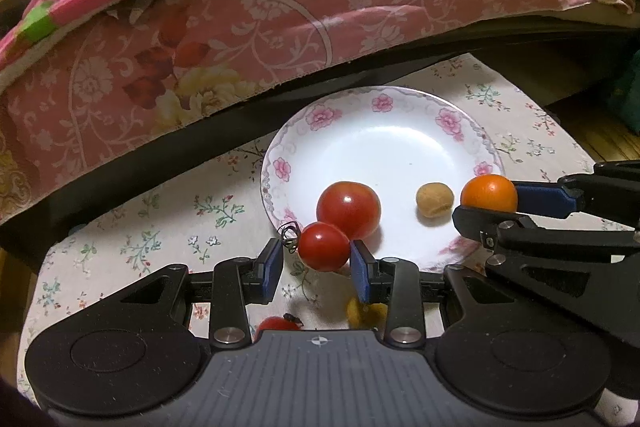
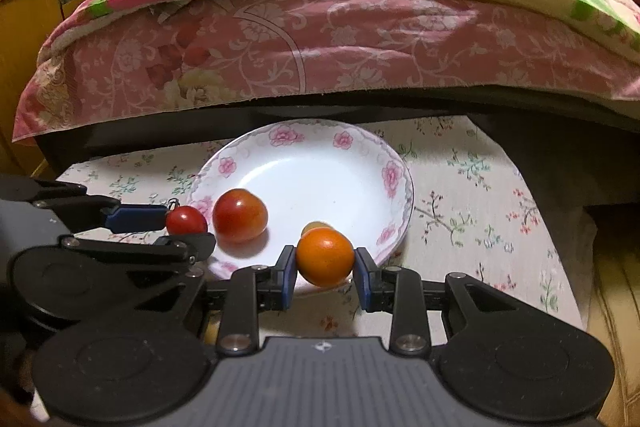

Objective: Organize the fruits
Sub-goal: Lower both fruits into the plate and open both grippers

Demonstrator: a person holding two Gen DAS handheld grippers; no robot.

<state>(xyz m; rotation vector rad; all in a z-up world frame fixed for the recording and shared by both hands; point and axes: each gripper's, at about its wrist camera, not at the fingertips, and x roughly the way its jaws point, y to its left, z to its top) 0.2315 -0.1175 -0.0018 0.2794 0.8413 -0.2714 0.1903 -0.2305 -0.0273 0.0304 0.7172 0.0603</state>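
A small red tomato (image 1: 323, 246) sits between my left gripper's (image 1: 318, 269) pads at the plate's (image 1: 384, 99) near rim, beside a bigger tomato (image 1: 348, 209) and a tan fruit (image 1: 435, 205) lying on the plate. My right gripper (image 2: 325, 273) clamps an orange fruit (image 2: 325, 257) over the rim, above the floral cloth (image 2: 472, 211).

A home bedroom: a bed with floral quilts (image 2: 320, 39) at twelve o'clock, a flowered tablecloth (image 2: 472, 195) below it.
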